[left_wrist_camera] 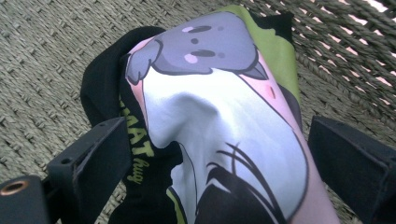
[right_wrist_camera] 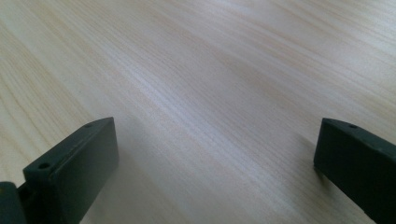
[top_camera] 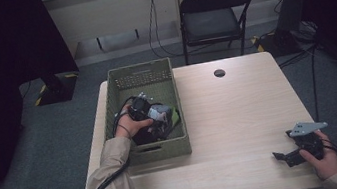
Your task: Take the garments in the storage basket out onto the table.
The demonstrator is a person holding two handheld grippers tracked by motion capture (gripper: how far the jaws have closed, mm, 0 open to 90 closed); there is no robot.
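- Printed cloth item [left_wrist_camera: 219, 126] lies in the green woven basket [top_camera: 127, 83], which sits at the surface's [top_camera: 240, 114] far-left corner; what kind of item it is can't be told.
- In high view the cloth is mostly covered by the left hand [top_camera: 128, 126] and the left hand-held gripper [top_camera: 157, 116]; only a grey-white patch and a green edge show.
- In left gripper view the cloth is cut off at the bottom edge. The print shows a grey cartoon face, white and pink areas, black lines and a green strip; yellow lettering on the black part is partly folded under and not readable.
- Left hand-held gripper: jaws wide apart, one each side of the cloth. Left jaw sits right at the black fabric edge; contact can't be confirmed. Right jaw stands clear of the cloth. Not clamped.
- Right hand-held gripper [top_camera: 287, 155]: near the surface's near-right corner, held by the right hand [top_camera: 325, 159], which the bottom edge partly cuts off. Jaws wide apart over bare wood with nothing between them; whether the tips touch the surface can't be told.
- Black folding chair [top_camera: 215, 14] stands beyond the far edge.
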